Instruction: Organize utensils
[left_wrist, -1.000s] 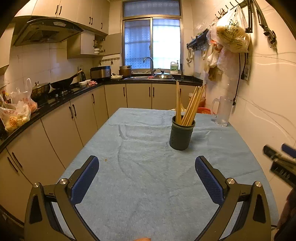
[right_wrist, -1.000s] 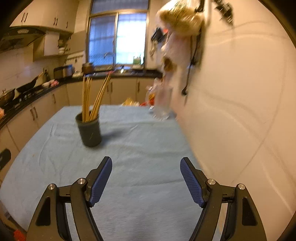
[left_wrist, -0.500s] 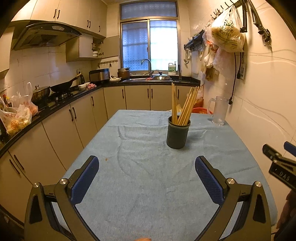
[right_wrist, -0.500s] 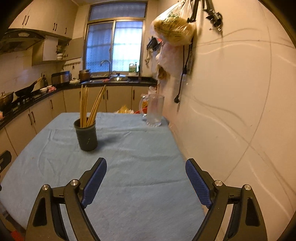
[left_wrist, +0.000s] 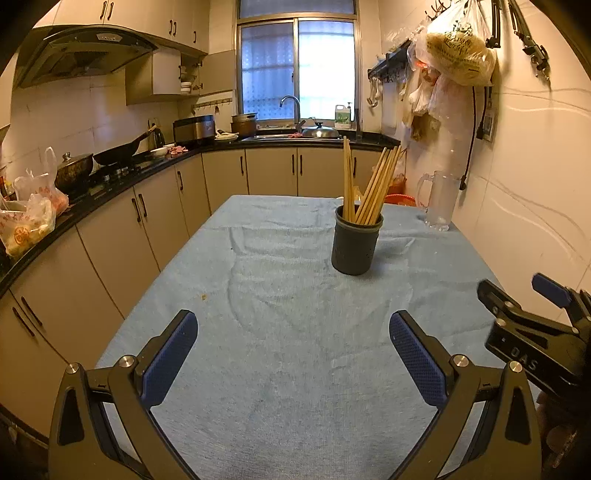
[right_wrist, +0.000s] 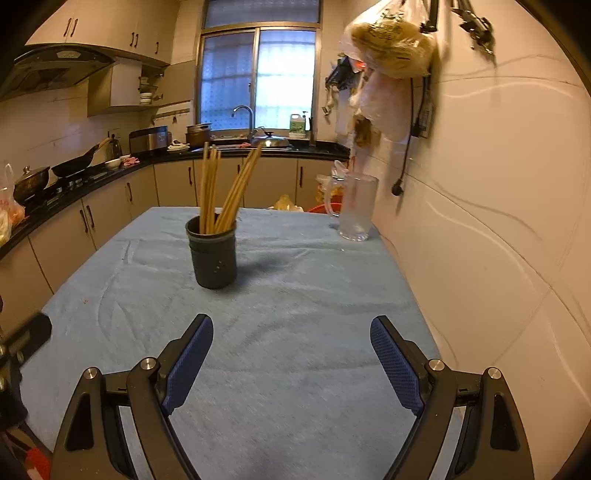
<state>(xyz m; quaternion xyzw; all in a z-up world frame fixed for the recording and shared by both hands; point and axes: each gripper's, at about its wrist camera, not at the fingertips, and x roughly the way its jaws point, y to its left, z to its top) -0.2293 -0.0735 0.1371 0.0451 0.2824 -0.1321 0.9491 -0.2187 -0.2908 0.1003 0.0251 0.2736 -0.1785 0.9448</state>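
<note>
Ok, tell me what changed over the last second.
The right claw swung left, away from the wall, so the holder sits nearer the middle of its view. The left claw shifted only slightly. Nothing was gripped or released: both claws are open and empty. The chopsticks stayed in the holder, the glass pitcher stayed put.

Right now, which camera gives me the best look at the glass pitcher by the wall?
The right wrist view: the glass pitcher appears larger there, handle and rim distinct, standing on the blue cloth. The left wrist view shows it smaller, at the table's far right, behind the chopstick holder.
</note>
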